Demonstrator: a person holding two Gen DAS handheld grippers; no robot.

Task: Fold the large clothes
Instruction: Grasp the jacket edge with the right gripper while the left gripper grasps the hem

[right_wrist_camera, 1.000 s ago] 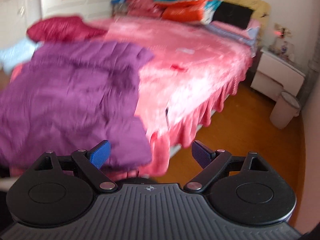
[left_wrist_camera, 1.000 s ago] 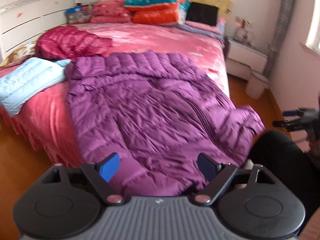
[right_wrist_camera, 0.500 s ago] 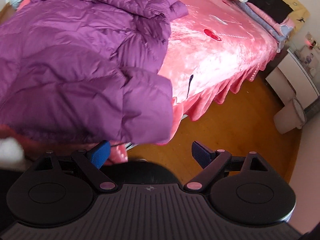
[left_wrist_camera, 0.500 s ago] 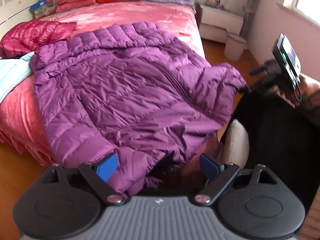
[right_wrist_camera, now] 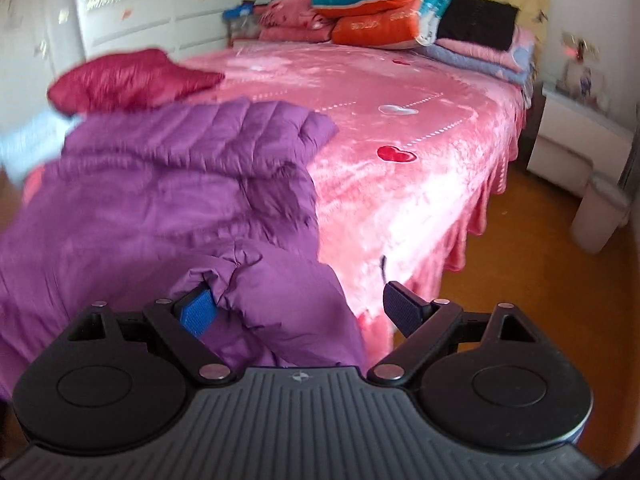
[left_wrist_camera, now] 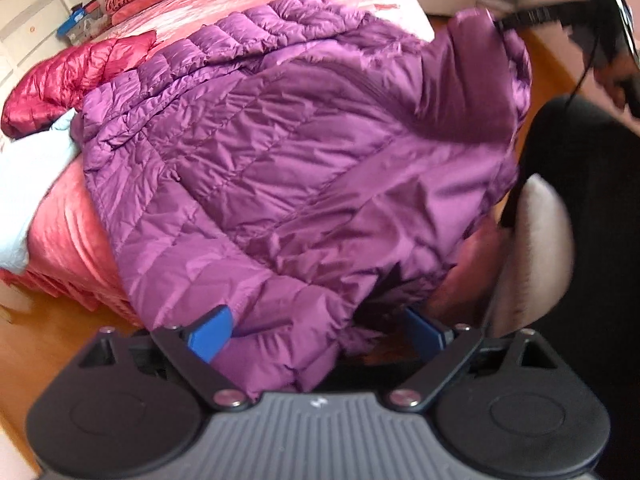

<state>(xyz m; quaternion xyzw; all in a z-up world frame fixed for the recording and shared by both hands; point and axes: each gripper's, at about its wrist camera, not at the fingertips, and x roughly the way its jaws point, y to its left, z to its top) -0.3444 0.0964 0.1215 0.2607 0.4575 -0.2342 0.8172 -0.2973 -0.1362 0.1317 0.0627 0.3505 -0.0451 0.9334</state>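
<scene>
Purple jacket point(left_wrist_camera: 304, 152) lies on the bed point(right_wrist_camera: 420, 168). Left claw point(left_wrist_camera: 320, 336) is opening, hem between its pads; right claw point(right_wrist_camera: 298, 308) stands apart, sleeve between.

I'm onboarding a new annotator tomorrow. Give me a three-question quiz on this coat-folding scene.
1. True or false: the purple down coat lies wholly on the bed.
2. Which garment lies beyond the purple coat: A) dark red jacket, B) green raincoat, C) black jeans?
3. What part of the purple coat sits between the jaws of the right gripper?

Key:
1. False; its near edge hangs over the bed's side.
2. A.
3. A puffy corner; the jaws stand wide, not pressing it.
</scene>
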